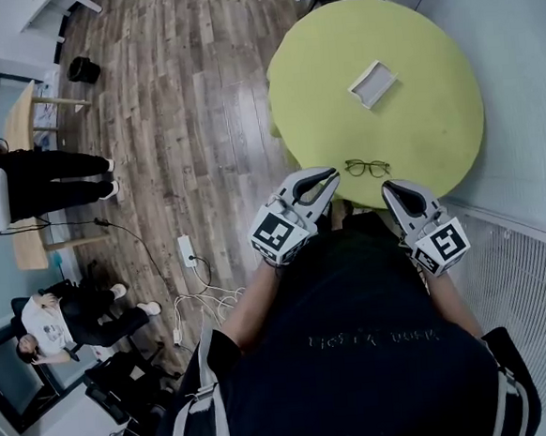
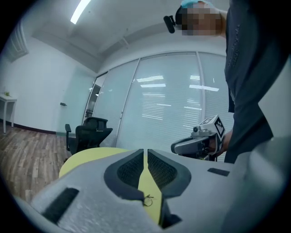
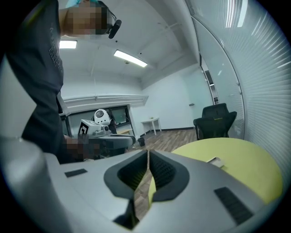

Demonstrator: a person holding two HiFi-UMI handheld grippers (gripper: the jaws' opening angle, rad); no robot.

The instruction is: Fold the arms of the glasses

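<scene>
We are holding the left gripper [image 1: 327, 177] and right gripper [image 1: 391, 190] with jaws pressed together, empty. Thin, dark-rimmed glasses [image 1: 367, 167] are lying between them, near the round yellow-green table's [image 1: 434, 106] closest edge.

The round table [image 1: 434, 106] is plain yellow-green. On it, near the edge closest to the person, the glasses [image 1: 367, 167] have a thin dark frame. Nearer the table's middle lies a white tray [image 1: 372, 83]. Just off that near edge, the left gripper [image 1: 331, 174] and right gripper [image 1: 389, 187] are pale grey with black ribbed pads, each bearing a white cube with black square markers. Beside the table, the floor [image 1: 190, 125] is grey-brown wood plank. Beyond the table, the chair [image 2: 88, 132] is black.
</scene>
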